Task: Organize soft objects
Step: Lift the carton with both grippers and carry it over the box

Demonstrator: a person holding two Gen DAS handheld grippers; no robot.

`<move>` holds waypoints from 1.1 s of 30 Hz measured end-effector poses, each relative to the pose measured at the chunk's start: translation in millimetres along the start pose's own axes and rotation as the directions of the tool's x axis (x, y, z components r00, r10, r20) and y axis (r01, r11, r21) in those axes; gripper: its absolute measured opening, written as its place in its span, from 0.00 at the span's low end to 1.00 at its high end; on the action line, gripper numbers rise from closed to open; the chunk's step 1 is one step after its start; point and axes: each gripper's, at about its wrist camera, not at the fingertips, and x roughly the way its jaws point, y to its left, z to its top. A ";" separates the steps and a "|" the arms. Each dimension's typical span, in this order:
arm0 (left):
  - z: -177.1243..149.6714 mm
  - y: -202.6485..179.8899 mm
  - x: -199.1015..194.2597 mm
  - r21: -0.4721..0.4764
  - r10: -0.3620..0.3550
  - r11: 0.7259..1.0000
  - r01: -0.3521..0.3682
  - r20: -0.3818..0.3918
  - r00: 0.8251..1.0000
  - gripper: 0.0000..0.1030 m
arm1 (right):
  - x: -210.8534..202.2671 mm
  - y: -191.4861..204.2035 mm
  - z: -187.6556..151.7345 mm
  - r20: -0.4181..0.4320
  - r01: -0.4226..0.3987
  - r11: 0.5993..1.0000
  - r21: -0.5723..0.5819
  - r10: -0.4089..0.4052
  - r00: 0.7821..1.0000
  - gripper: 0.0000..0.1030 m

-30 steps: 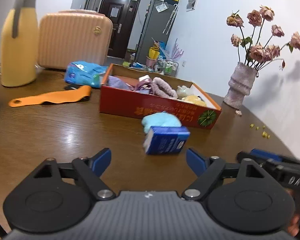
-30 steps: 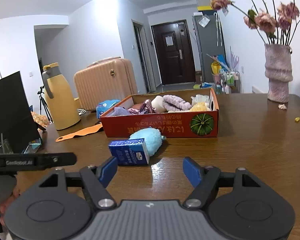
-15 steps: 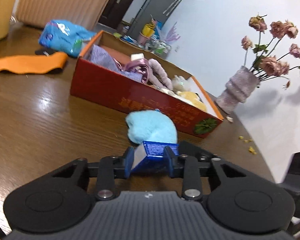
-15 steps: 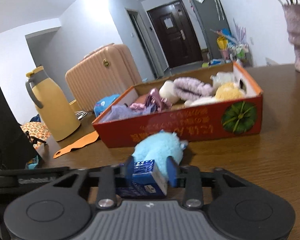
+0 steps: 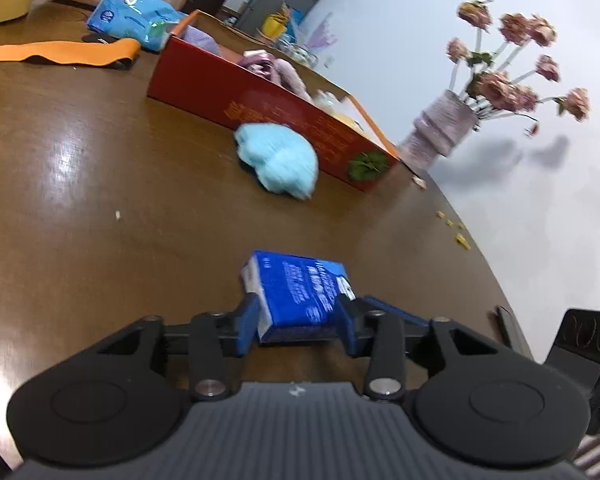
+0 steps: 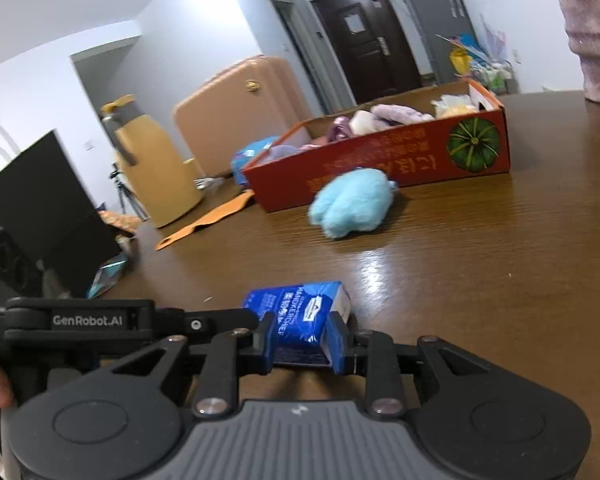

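Observation:
A blue tissue pack [image 5: 298,294] is held between both grippers above the brown table [image 5: 100,208]. My left gripper [image 5: 298,322] is shut on one end of it. My right gripper [image 6: 302,344] is shut on the other end of the pack [image 6: 300,316]. A light blue plush [image 5: 278,160] lies on the table against the red cardboard box [image 5: 260,92]; it also shows in the right wrist view [image 6: 352,202] beside the box [image 6: 380,160]. The box holds several soft items, pink, purple and yellow.
An orange strap [image 5: 60,54] and a blue packet [image 5: 134,20] lie left of the box. A vase of dried flowers [image 5: 444,130] stands at the far right. A yellow jug [image 6: 152,168], a peach suitcase [image 6: 240,112] and a black bag [image 6: 32,196] are at the left.
Both grippers closed on the tissue pack and pulled it back from the plush and the box, lifting it. The plush stayed by the box.

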 end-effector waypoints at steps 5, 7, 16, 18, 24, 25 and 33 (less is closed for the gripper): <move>-3.0 -4.8 -8.8 0.013 0.012 1.000 -0.012 0.012 1.000 0.41 | -19.4 0.5 2.2 0.041 0.009 1.000 0.006 -0.009 0.999 0.27; 0.4 -5.6 -7.5 0.008 0.019 1.000 -0.019 0.019 1.000 0.41 | -18.1 -1.5 4.1 0.042 0.022 1.000 0.015 -0.022 0.999 0.27; -0.1 -0.9 9.3 0.001 0.042 0.999 -0.042 -0.034 0.999 0.41 | 2.0 -6.6 1.2 -0.020 0.030 0.999 0.042 -0.030 0.999 0.27; -1.4 2.0 11.3 -0.003 0.041 0.999 -0.041 -0.045 0.998 0.37 | 6.0 -8.5 0.1 -0.032 0.031 0.998 0.049 -0.030 0.999 0.27; 1.3 4.0 12.3 -0.008 0.043 0.999 -0.043 -0.039 0.998 0.30 | 10.2 -14.1 -1.3 -0.046 0.005 0.997 0.081 -0.001 0.999 0.25; 3.7 2.8 12.8 -0.009 0.042 0.999 -0.042 -0.035 0.999 0.29 | 10.3 -13.9 0.6 -0.044 0.008 0.997 0.081 -0.004 0.999 0.25; 96.2 -28.6 25.6 0.116 -0.010 0.993 -0.003 0.106 0.994 0.29 | 13.2 -4.2 74.6 0.102 0.061 0.998 -0.032 -0.057 0.993 0.25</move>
